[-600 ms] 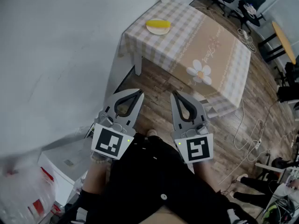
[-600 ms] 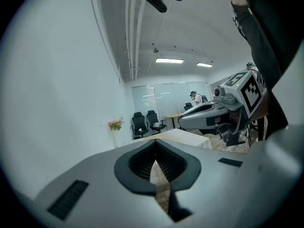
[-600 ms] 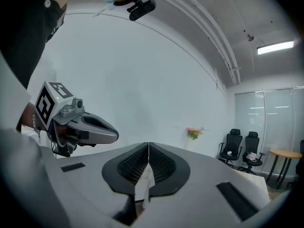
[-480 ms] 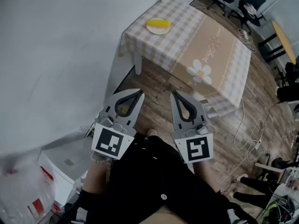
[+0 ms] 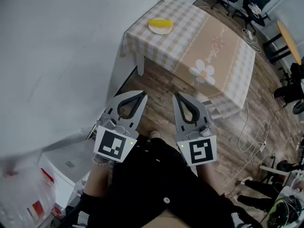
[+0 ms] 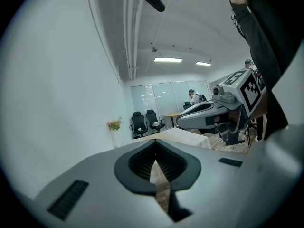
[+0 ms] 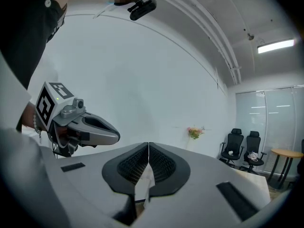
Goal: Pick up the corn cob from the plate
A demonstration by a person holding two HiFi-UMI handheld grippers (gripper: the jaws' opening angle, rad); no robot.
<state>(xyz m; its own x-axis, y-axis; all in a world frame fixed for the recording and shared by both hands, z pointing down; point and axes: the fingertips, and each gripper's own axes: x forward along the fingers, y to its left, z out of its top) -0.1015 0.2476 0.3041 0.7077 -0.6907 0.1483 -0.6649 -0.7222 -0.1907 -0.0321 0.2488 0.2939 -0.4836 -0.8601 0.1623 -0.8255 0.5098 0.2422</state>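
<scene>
A yellow corn cob [image 5: 160, 23] lies on a small pale plate [image 5: 161, 31] at the far left corner of a table with a checked cloth [image 5: 213, 42]. Both grippers hang close to my body, well short of the table, over the wooden floor. My left gripper [image 5: 142, 94] and right gripper [image 5: 175, 95] sit side by side, each shut with nothing between the jaws. In the left gripper view the left gripper [image 6: 155, 152] has its pads pressed together and the right gripper [image 6: 223, 112] shows beside it. The right gripper view shows the right gripper [image 7: 148, 148] shut as well.
A white wall [image 5: 57, 56] runs along the left. Cables [image 5: 254, 137] trail over the floor to the right of the table. Office chairs [image 5: 247, 4] stand behind it. A white box [image 5: 66, 167] and a plastic bag [image 5: 23, 194] sit at lower left.
</scene>
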